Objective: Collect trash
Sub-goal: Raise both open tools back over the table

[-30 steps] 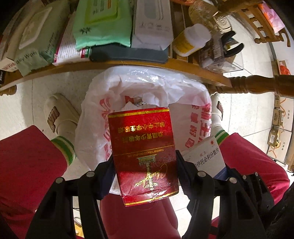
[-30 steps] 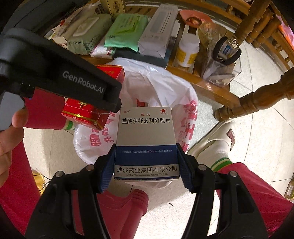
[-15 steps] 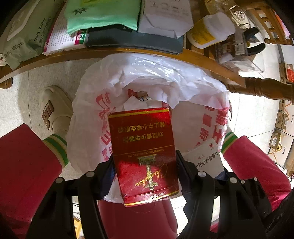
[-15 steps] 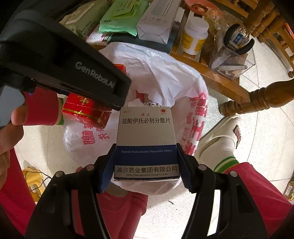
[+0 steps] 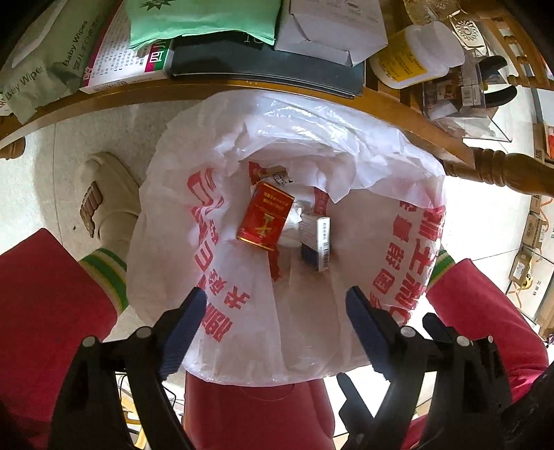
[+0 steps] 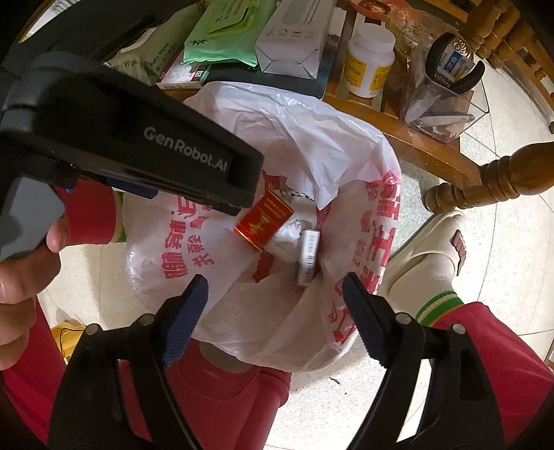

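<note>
A white plastic trash bag with red print (image 5: 346, 311) (image 6: 346, 155) stands open on the floor below the table edge. Inside it lie a red cigarette pack (image 5: 265, 221) (image 6: 263, 221) and a white-and-blue medicine box (image 5: 316, 242) (image 6: 308, 256), among crumpled white paper. My left gripper (image 5: 276, 308) is open and empty above the bag's near rim. My right gripper (image 6: 275, 294) is open and empty too, above the same rim. The left gripper's black body (image 6: 138, 149) fills the upper left of the right wrist view.
A wooden table (image 5: 242, 90) holds baby wipes (image 5: 41, 72), a green wipes pack (image 5: 204, 17), a white carton (image 5: 329, 31), a white pill bottle (image 5: 419, 52) and a clear box with pliers (image 6: 446, 93). Red trouser legs and cream slippers (image 5: 104, 207) flank the bag.
Both grippers have opened. The red cigarette pack and the medicine box have dropped out of them into the bag.
</note>
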Tool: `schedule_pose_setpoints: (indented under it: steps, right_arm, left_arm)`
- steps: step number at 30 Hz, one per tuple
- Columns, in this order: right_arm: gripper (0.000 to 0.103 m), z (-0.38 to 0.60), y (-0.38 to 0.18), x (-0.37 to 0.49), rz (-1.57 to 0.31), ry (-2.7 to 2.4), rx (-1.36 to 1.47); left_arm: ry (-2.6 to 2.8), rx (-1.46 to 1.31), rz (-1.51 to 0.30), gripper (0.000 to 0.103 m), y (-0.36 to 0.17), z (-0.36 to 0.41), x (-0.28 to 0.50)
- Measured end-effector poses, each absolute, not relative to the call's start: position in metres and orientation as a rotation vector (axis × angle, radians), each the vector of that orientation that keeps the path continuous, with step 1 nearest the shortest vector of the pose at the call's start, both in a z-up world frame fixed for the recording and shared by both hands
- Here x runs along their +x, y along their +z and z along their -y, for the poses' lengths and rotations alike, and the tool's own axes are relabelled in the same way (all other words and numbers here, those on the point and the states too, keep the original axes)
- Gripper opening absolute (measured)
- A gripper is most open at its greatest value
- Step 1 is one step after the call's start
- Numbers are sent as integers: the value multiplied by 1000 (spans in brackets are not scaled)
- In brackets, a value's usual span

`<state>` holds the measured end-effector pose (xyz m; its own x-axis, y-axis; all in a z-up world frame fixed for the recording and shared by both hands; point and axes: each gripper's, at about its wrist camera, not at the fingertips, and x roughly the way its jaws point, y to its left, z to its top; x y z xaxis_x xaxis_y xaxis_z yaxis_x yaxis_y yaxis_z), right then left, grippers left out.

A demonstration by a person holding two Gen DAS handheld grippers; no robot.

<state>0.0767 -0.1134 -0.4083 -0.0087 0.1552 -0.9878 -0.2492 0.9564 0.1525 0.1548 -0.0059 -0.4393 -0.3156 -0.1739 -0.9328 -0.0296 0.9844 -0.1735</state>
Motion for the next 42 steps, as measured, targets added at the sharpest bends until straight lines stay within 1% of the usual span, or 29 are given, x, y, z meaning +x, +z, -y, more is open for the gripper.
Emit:
schedule_pose_setpoints:
  steps: [4, 8, 12, 14, 16, 17, 18, 19, 20, 21, 22, 24, 29, 32, 35, 38, 42]
  right_arm:
    - [78, 113, -400, 77, -1523, 323, -81]
    - [78, 116, -381, 75, -1483, 320, -63]
    - [78, 125, -341, 63, -1416, 314, -27]
    - [78, 131, -316, 55, -1376, 325, 0]
    - [79, 139, -277, 47, -1323, 360, 53]
    - [80, 142, -263, 45, -1300, 369, 63]
    - [84, 147, -234, 43, -1246, 375, 69]
    - [88, 151, -218, 42, -1212, 375, 66]
    - [88, 155, -190, 42, -1150, 372, 55]
    - [89, 159, -168, 43, -1100, 371, 47]
    - [92, 162, -147, 44, -1054, 372, 40]
    - [96, 167, -112, 49, -978, 372, 30]
    - [96, 179, -35, 66, -803, 377, -3]
    - [96, 183, -1, 80, -728, 377, -36]
    - [96, 187, 25, 94, -682, 388, -52]
    - [96, 191, 44, 105, -654, 397, -59]
    - [96, 192, 61, 121, -642, 414, -63]
  left_arm:
    - [-138, -131, -1877, 81, -432, 4, 153]
    - [-123, -102, -1839, 81, -410, -5, 144]
    - [-99, -77, -1795, 81, -374, -19, 125]
    - [-94, -56, -1753, 82, -344, -27, 110]
    - [-93, -23, -1708, 83, -309, -35, 96]
    - [-99, -20, -1679, 84, -288, -40, 90]
    - [-109, -25, -1658, 86, -273, -43, 87]
    - [-123, -33, -1631, 88, -254, -47, 85]
    - [-134, -43, -1594, 89, -229, -53, 84]
    - [-135, -51, -1563, 91, -209, -57, 84]
    - [-136, -72, -1525, 92, -182, -64, 88]
    - [-114, -116, -1465, 93, -144, -73, 95]
    - [-79, -121, -1294, 95, -50, -85, 130]
    - [-63, -70, -1233, 95, -9, -83, 153]
    - [-98, -73, -1231, 95, 20, -81, 177]
    - [-128, -65, -1244, 95, 36, -74, 200]
    - [-142, -56, -1257, 95, 43, -66, 224]
